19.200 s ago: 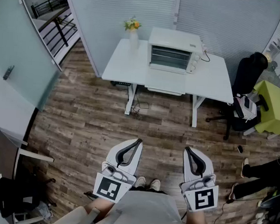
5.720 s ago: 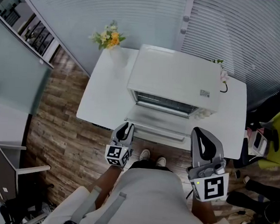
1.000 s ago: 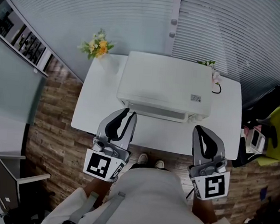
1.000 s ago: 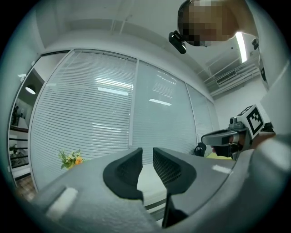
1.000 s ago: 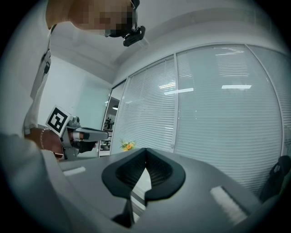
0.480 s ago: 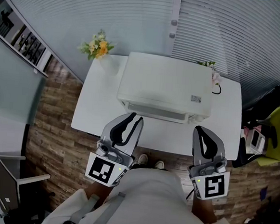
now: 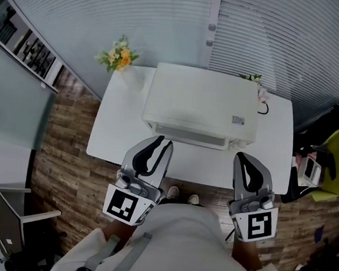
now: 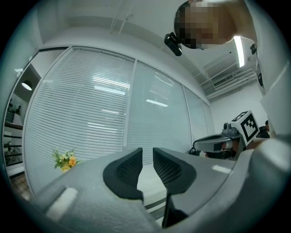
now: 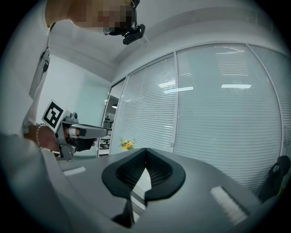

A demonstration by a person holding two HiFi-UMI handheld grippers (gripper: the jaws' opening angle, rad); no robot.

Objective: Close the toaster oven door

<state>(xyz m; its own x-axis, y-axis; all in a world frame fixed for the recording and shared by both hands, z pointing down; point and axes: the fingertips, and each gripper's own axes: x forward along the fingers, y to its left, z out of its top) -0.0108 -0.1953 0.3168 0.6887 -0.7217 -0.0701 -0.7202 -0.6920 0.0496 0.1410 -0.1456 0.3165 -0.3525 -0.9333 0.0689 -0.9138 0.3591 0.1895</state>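
Head view shows the toaster oven [image 7: 201, 102] standing on the white desk [image 7: 114, 133], seen from above, with its door [image 7: 184, 135] up against the front and not hanging out over the desk. So the door seems closed. From this angle I cannot tell if it sits fully in its frame, and the handle is not visible.

The left gripper [image 7: 163, 141] hovers just in front of the door, near its left part. In the left gripper view its jaws stand a little apart [image 8: 147, 157], with nothing between them. The right gripper [image 7: 241, 157] hangs near the right edge of the desk, apart from the oven. In the right gripper view its tips are pressed together [image 9: 146, 157] on nothing.

What can go wrong from here, in my judgement:
- If the door is only leaning and not caught, it may fall open when nothing presses on it.
- If the left gripper draws back low, its parted jaws may hook the handle and pull the door open.
- One more hard push may slide the light oven back on the smooth desk, towards the flowers [image 7: 118, 55] or the cable [image 7: 265, 108] behind it.
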